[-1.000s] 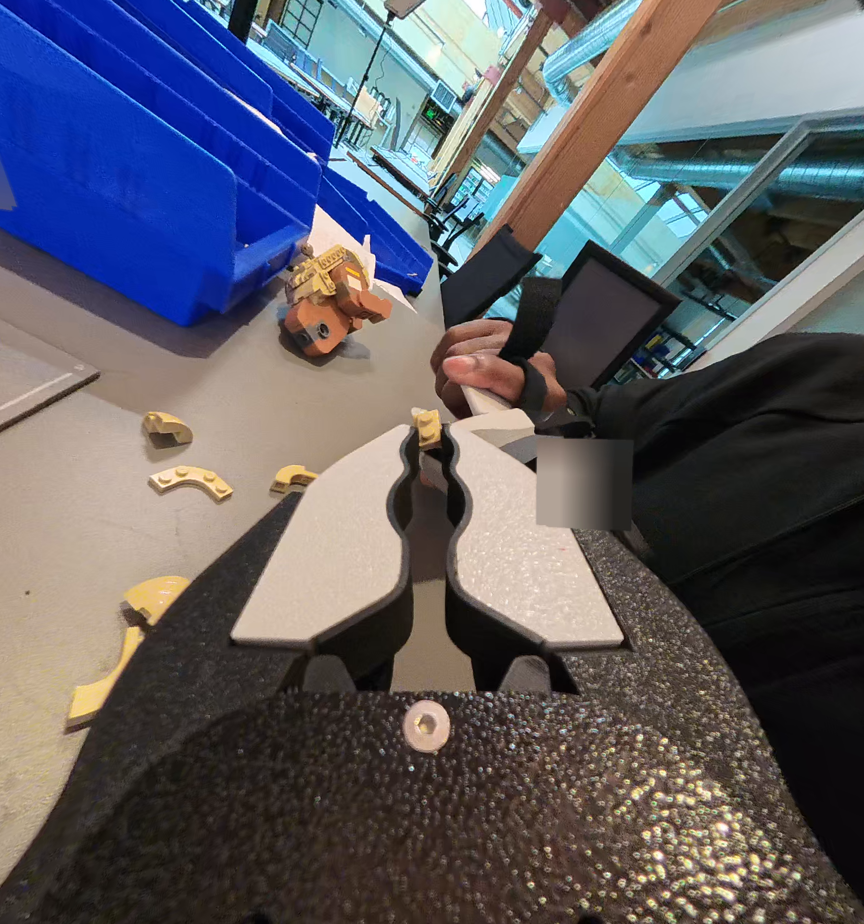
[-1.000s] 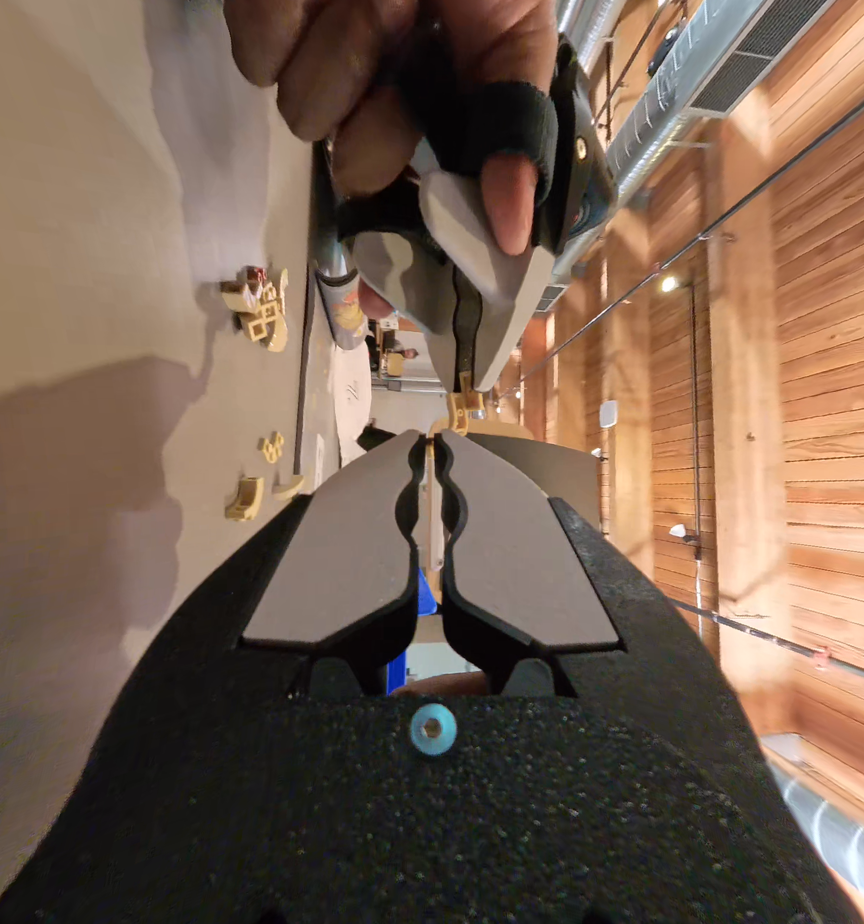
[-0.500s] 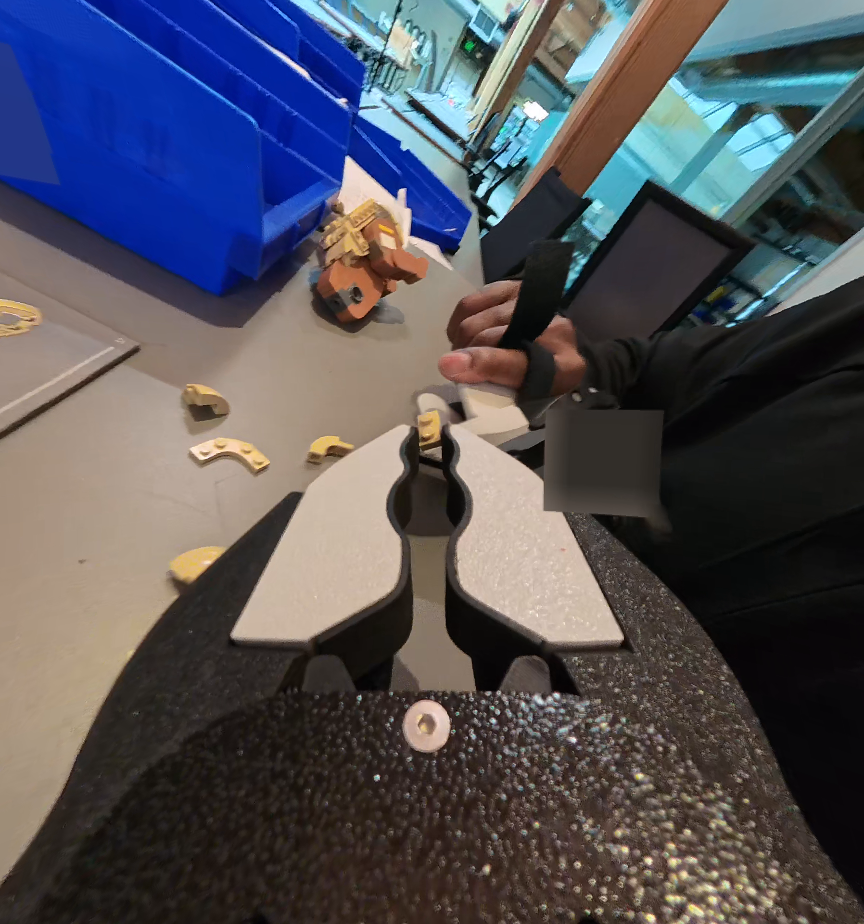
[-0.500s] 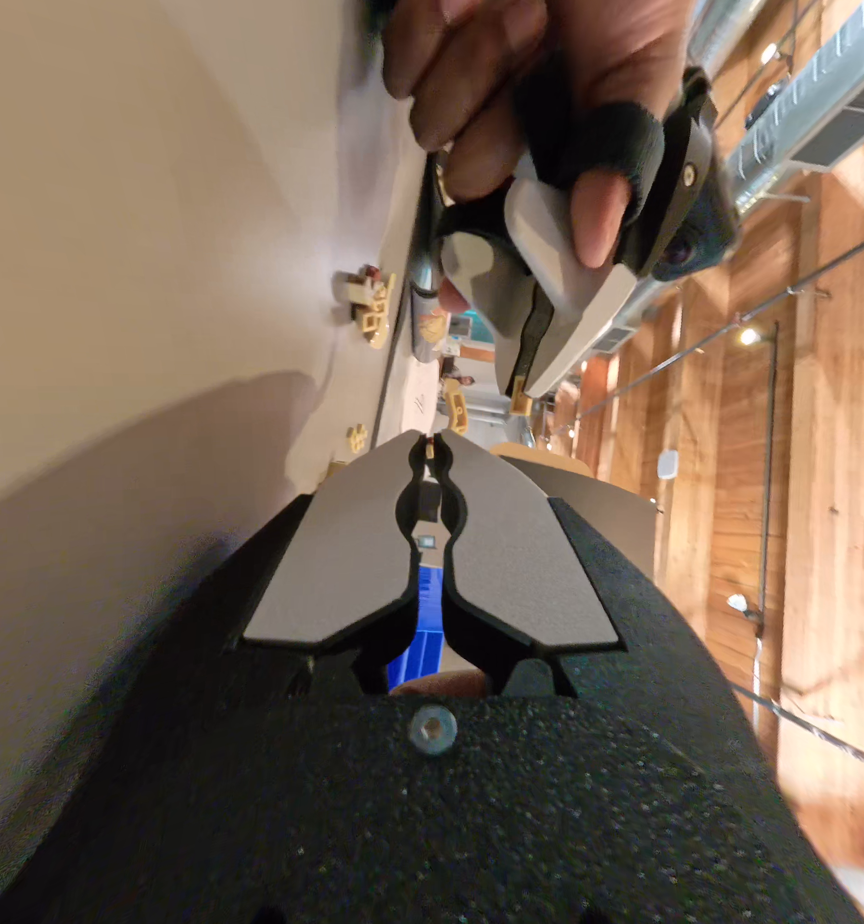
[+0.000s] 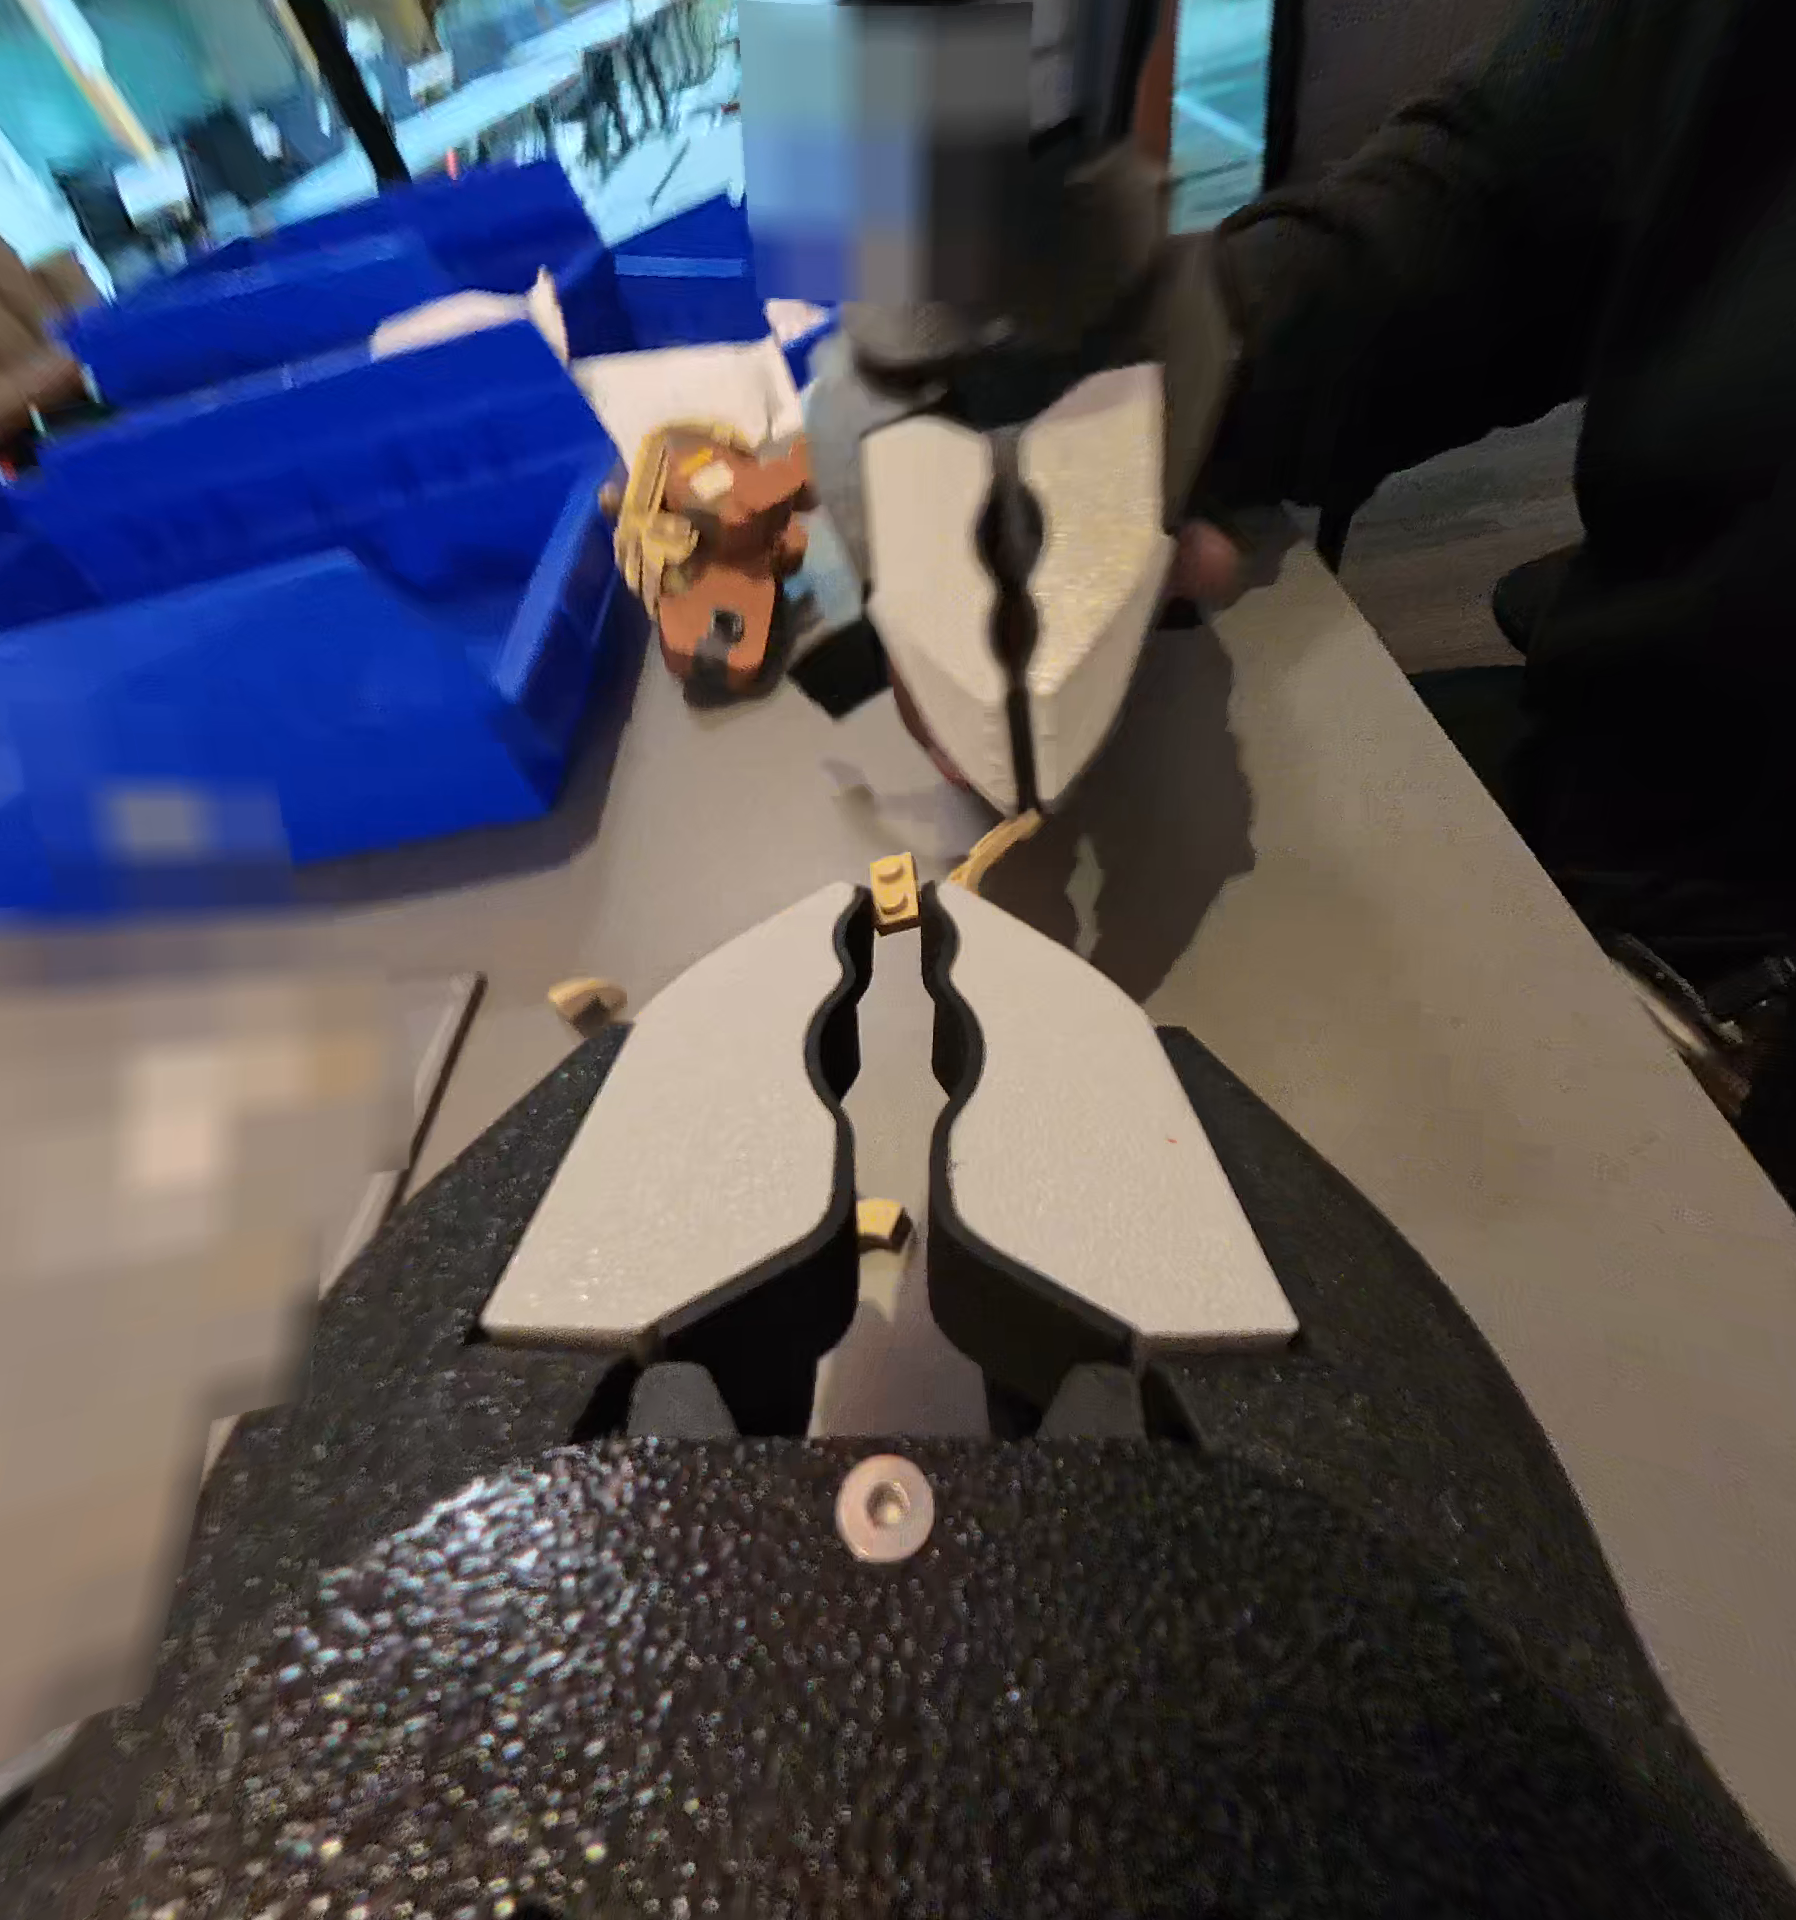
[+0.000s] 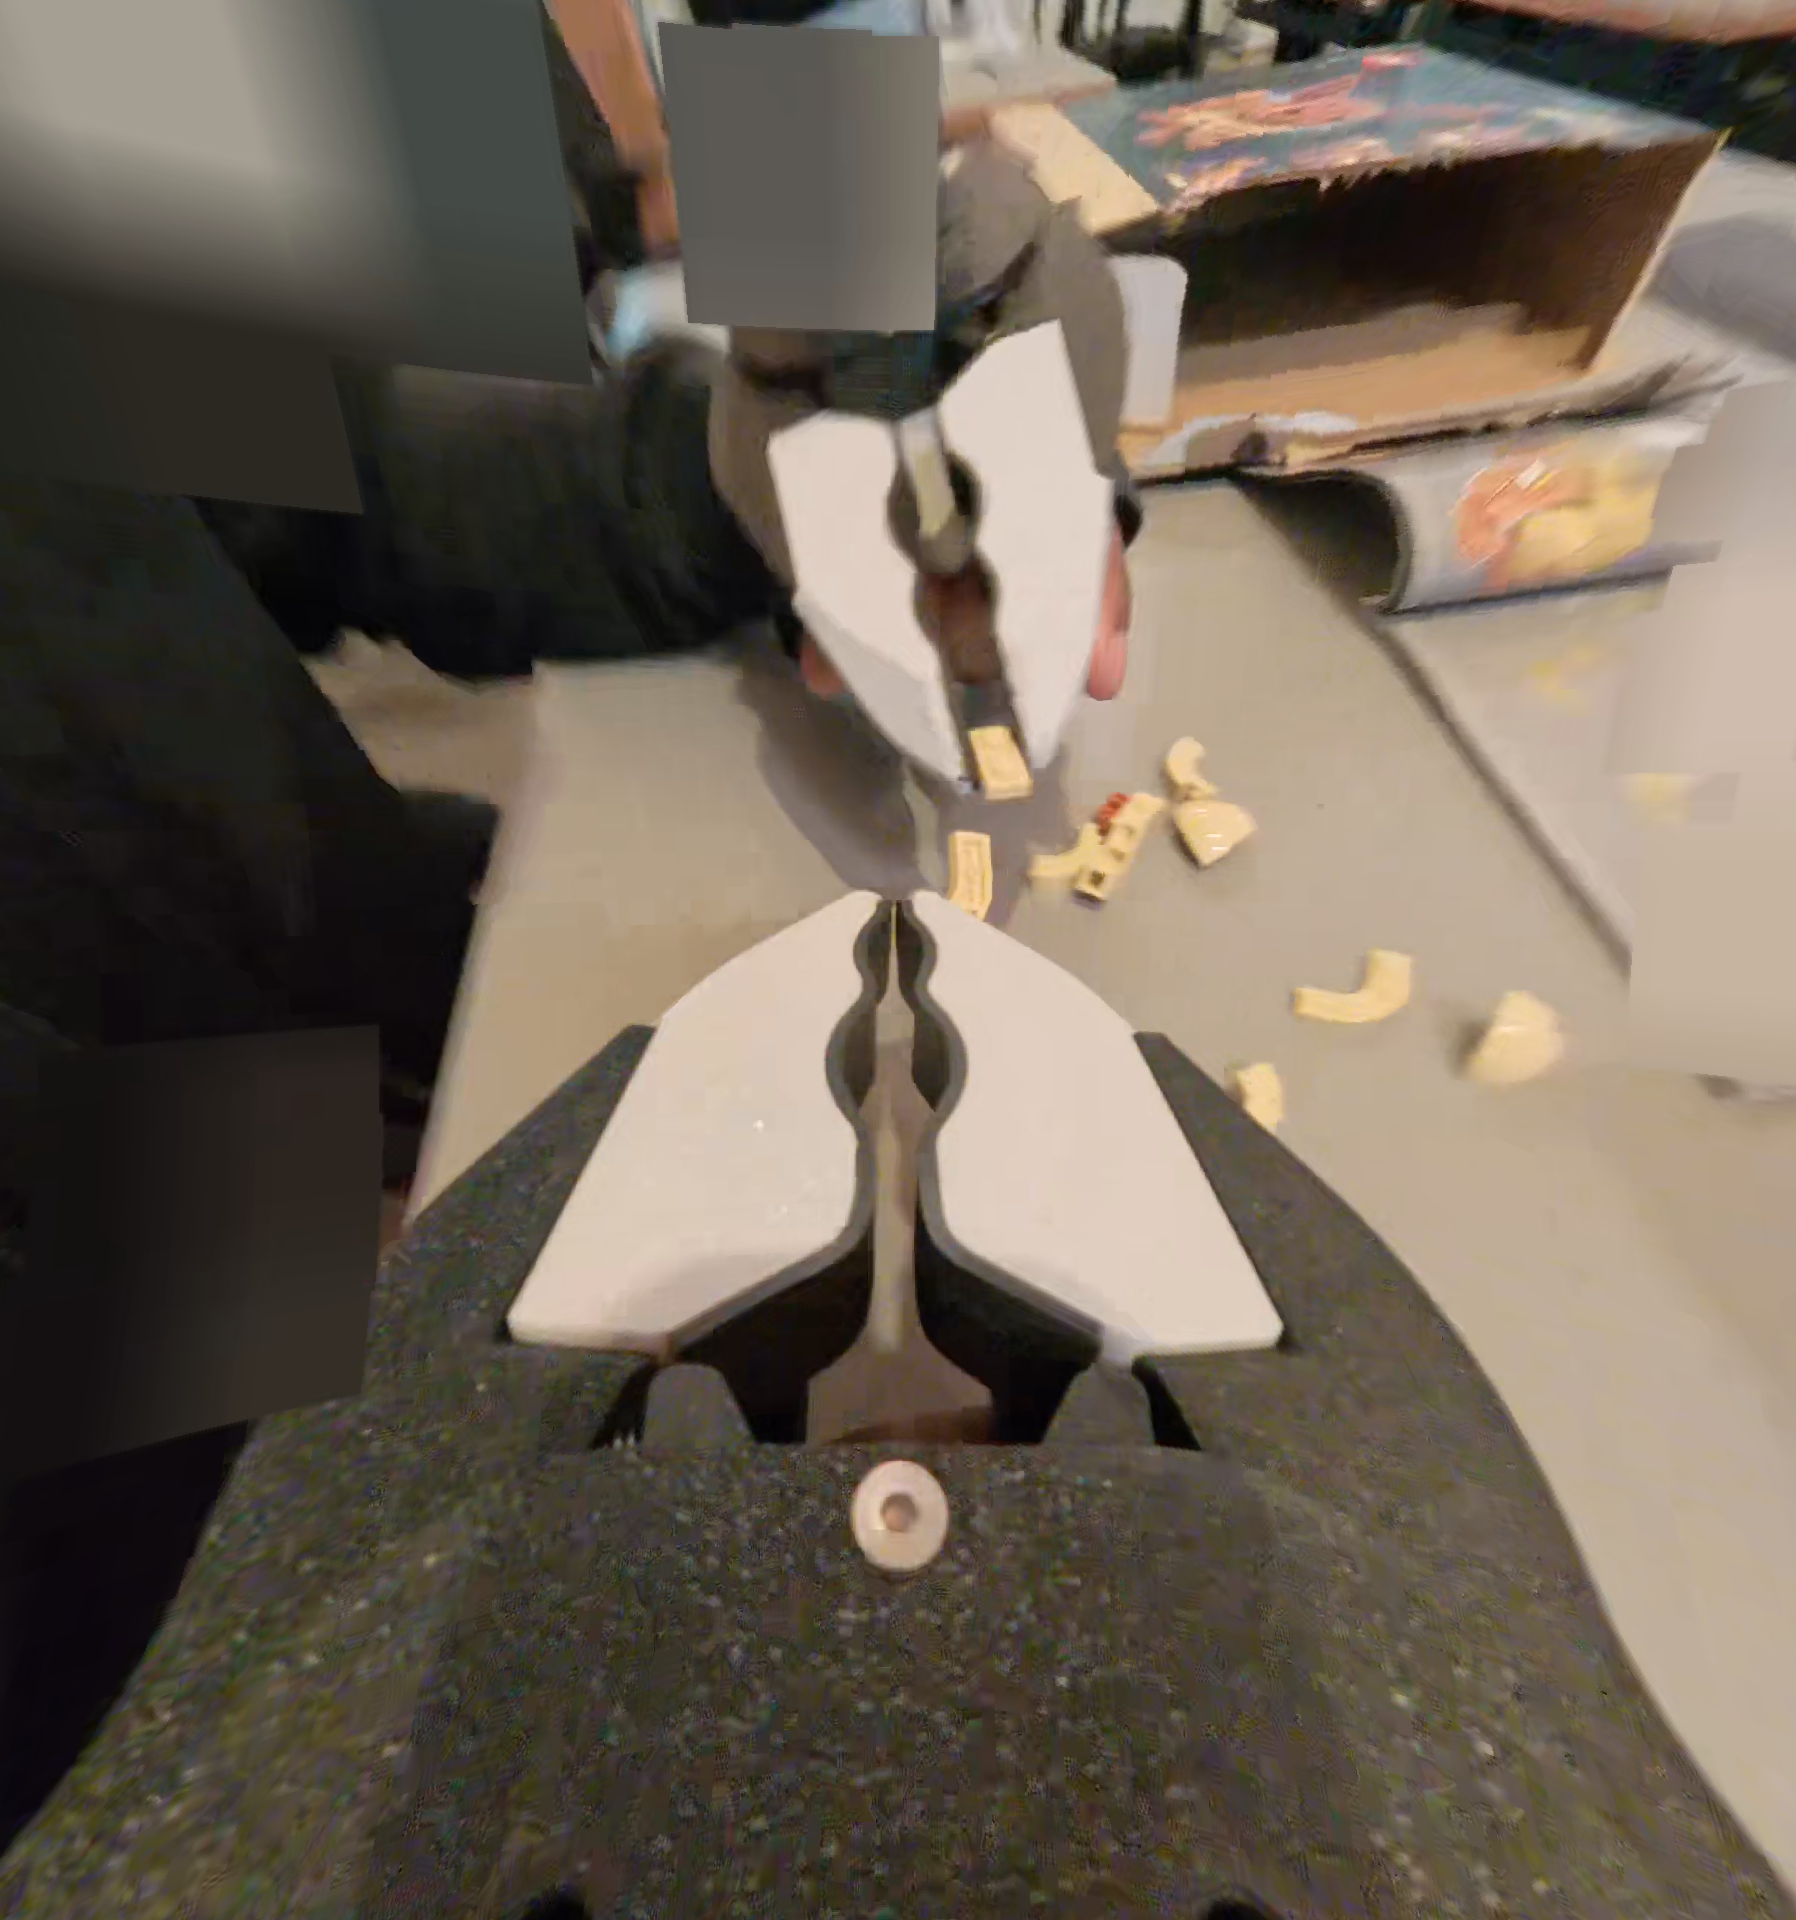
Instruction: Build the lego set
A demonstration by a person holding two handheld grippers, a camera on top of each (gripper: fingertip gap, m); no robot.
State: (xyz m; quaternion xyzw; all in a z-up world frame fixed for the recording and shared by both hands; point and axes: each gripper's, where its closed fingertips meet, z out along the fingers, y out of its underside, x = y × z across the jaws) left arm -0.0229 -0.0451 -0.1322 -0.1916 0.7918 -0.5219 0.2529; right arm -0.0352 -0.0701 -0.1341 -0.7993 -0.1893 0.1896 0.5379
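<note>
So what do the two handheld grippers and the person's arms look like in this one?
Both grippers match: the left gripper and right gripper each have a black, speckled, rough-textured body, one silver screw on the midline, and two flat pale-grey fingers with wavy black inner edges tapering to narrow tips. No cables show. The person wears a black long sleeve.

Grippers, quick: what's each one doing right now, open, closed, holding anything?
Left gripper: closed on a small tan studded plate, pinched at the fingertips.
Right gripper: closed; a curved tan piece hangs at its tips, seemingly held by a thin edge.
</note>
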